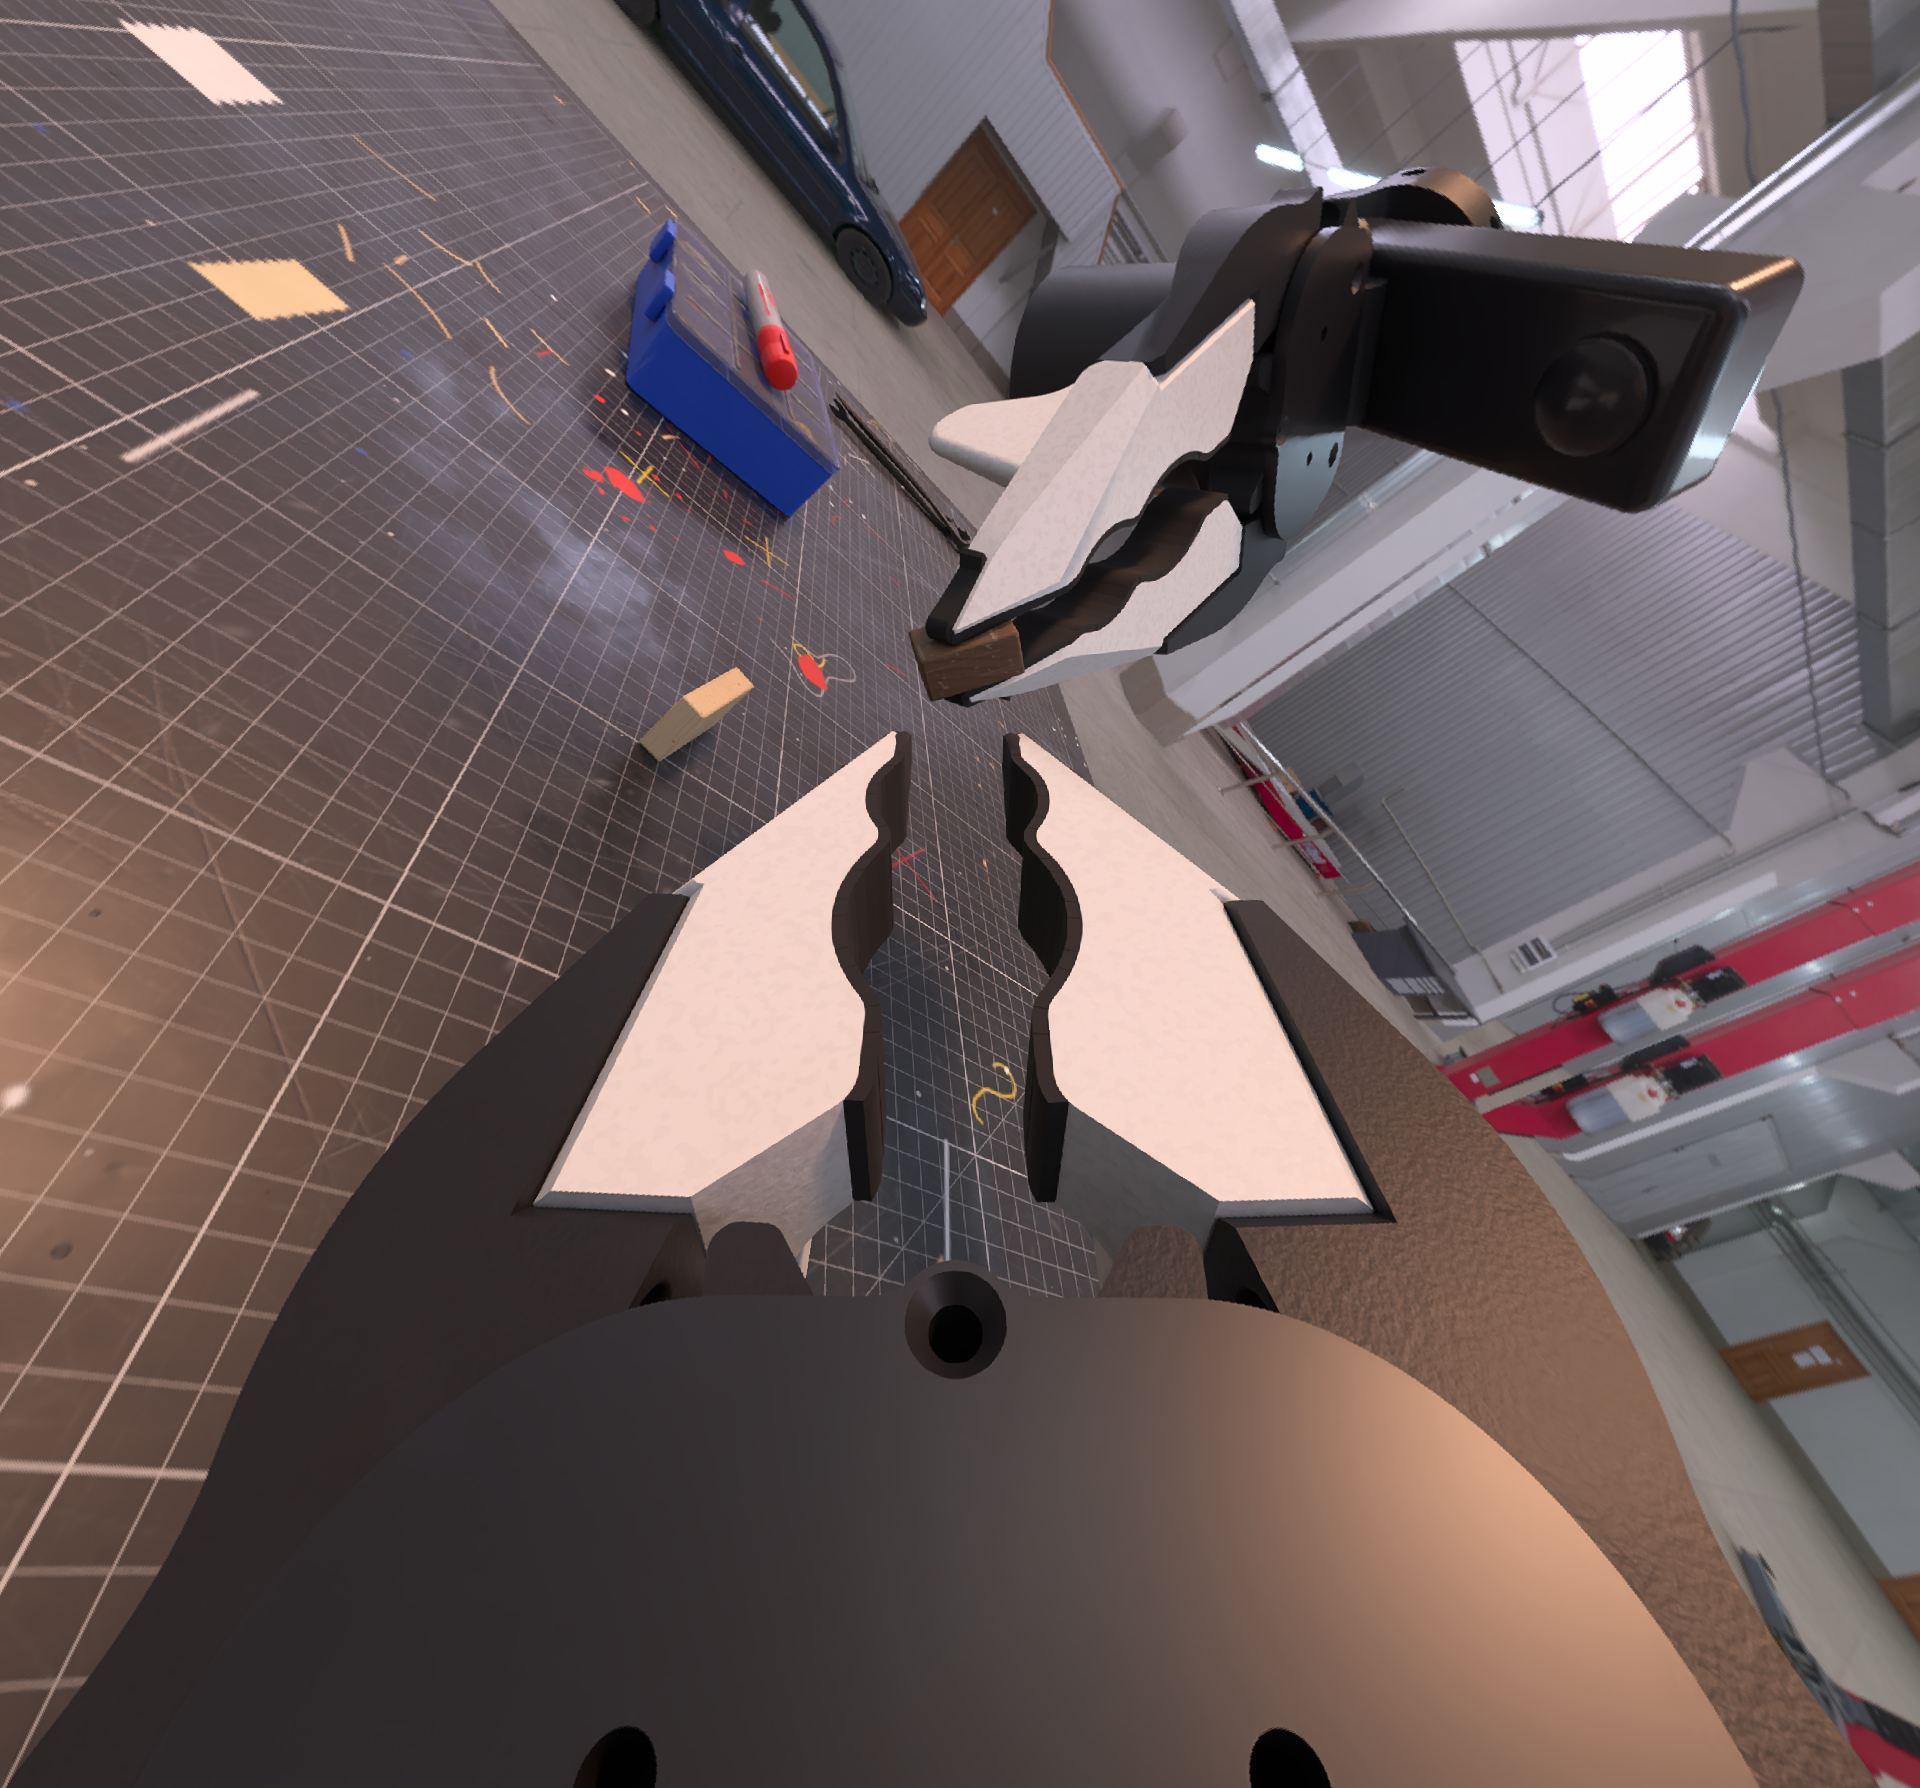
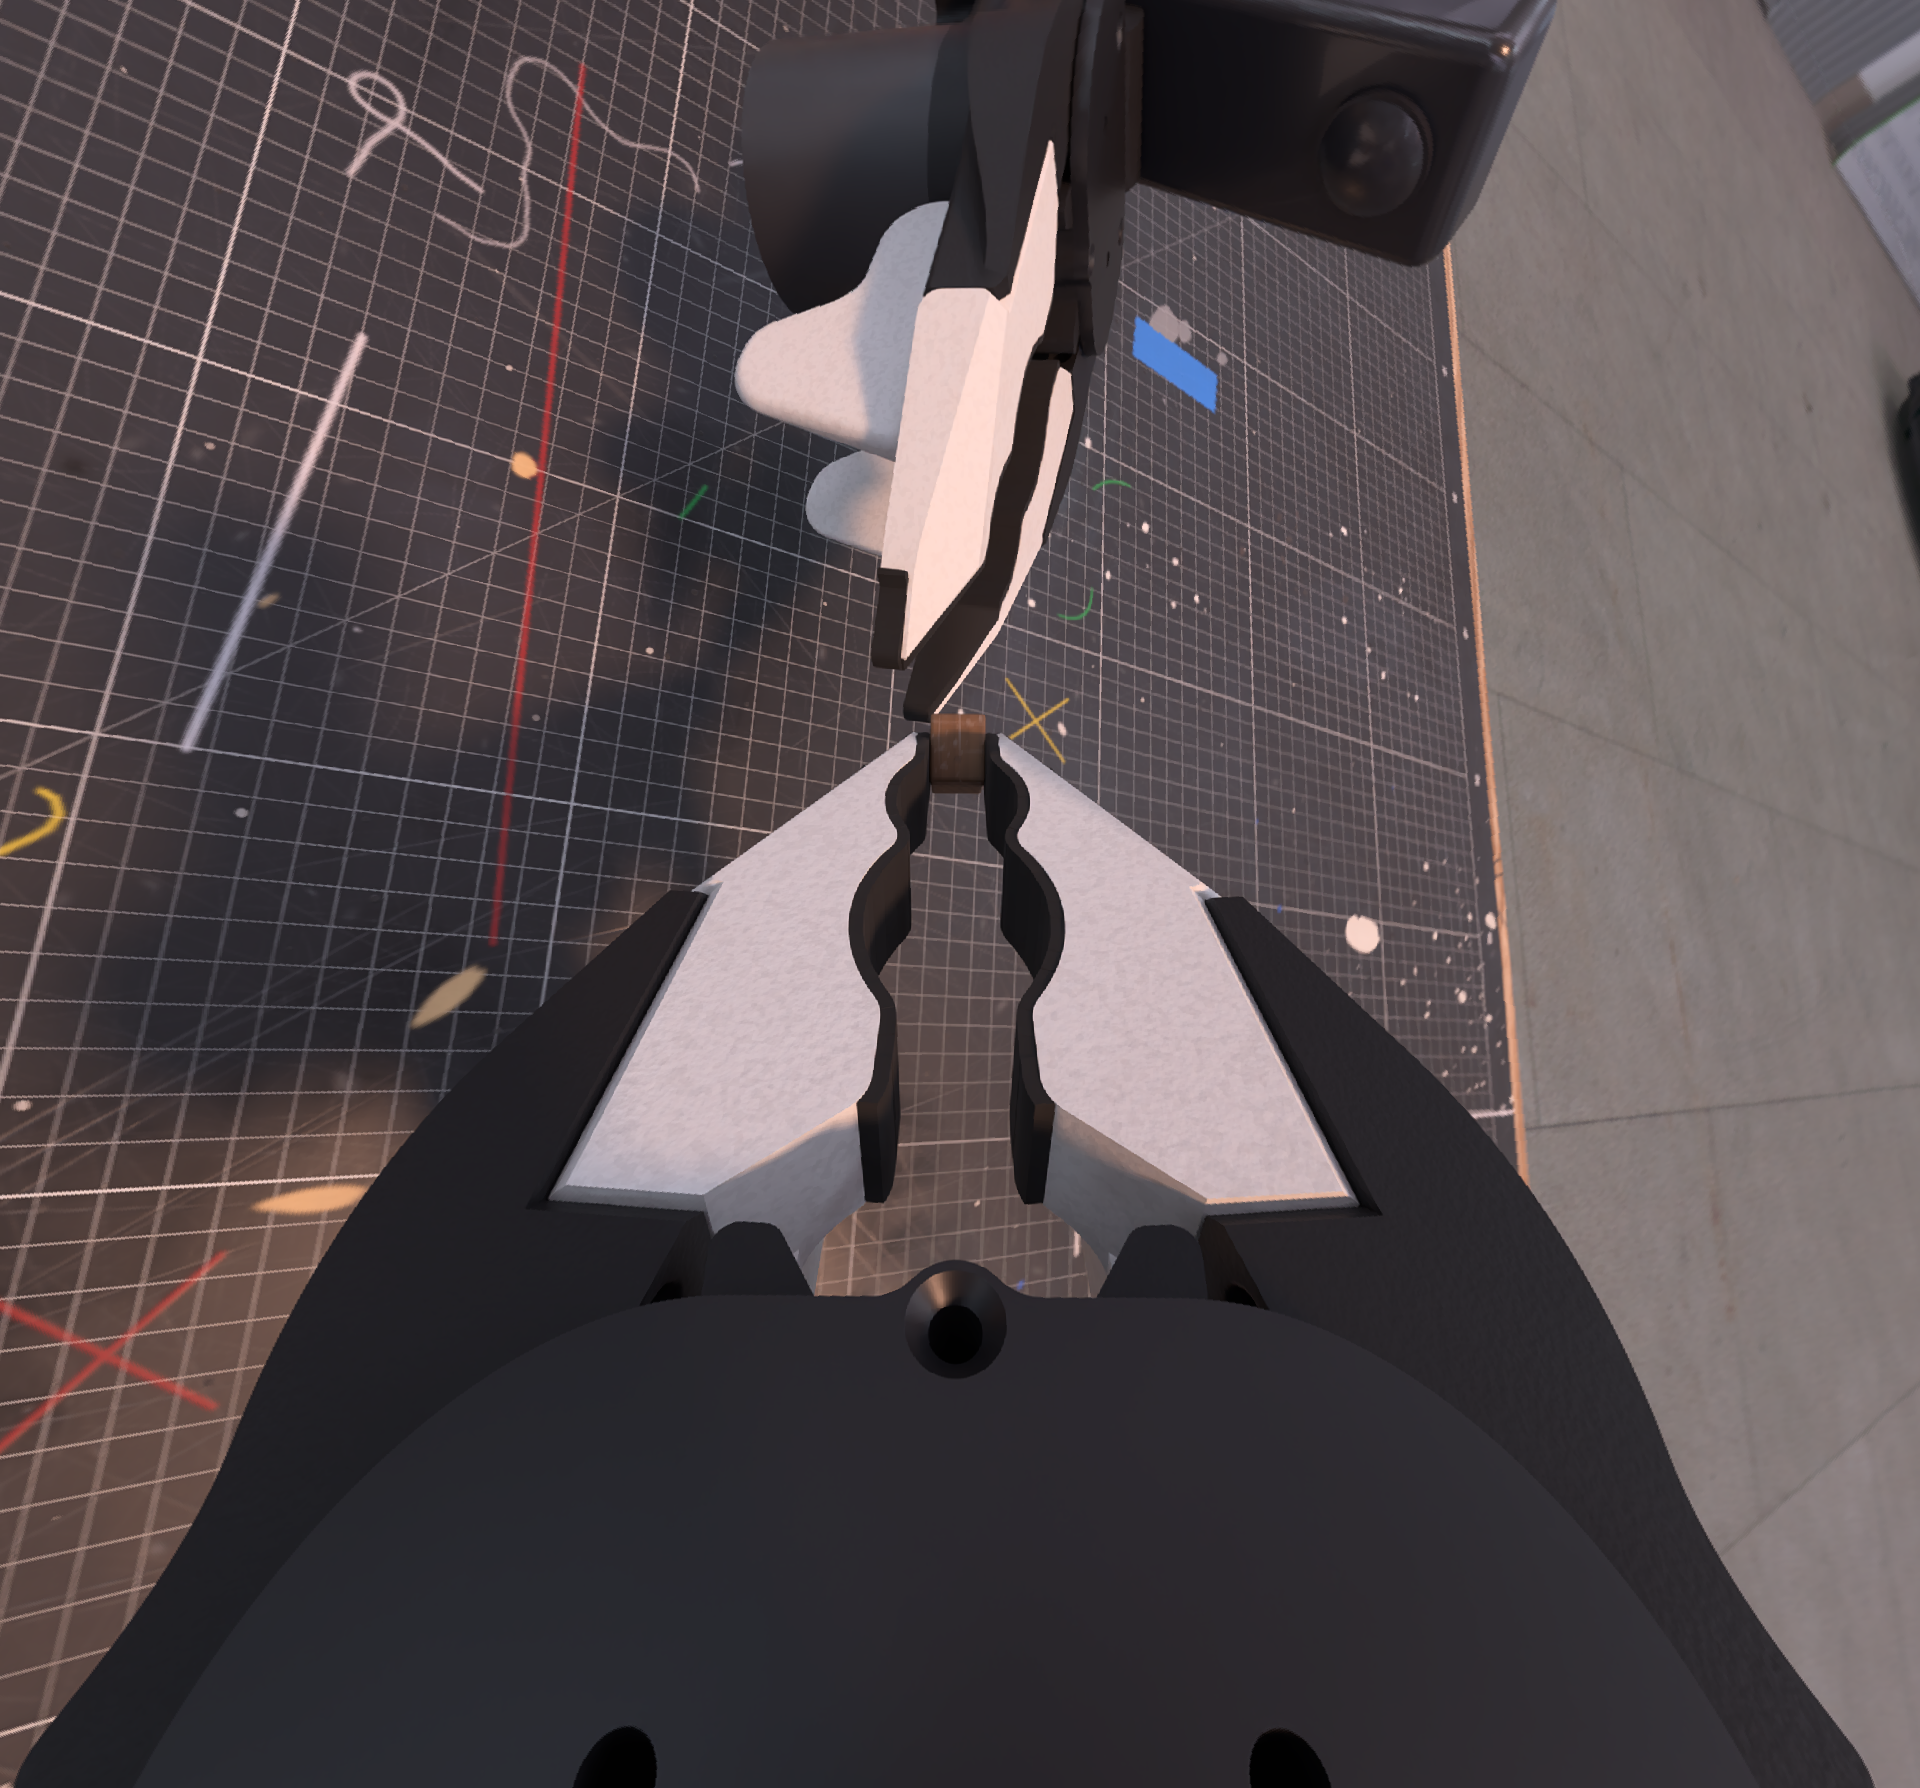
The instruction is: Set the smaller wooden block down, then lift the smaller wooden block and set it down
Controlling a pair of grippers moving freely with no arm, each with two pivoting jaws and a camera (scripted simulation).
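Observation:
My right gripper is shut on the smaller wooden block, a small dark brown piece pinched at the fingertips and held above the mat. In the left wrist view the right gripper comes in from the upper right with the brown block in its tips. My left gripper is open with a narrow gap and empty, its tips just below the held block. It also shows in the right wrist view, tips almost touching the block. A larger pale wooden block lies on the mat to the left.
A dark gridded cutting mat covers the table; its wooden edge runs along the right. A blue box with a red marker on top stands farther back on the mat.

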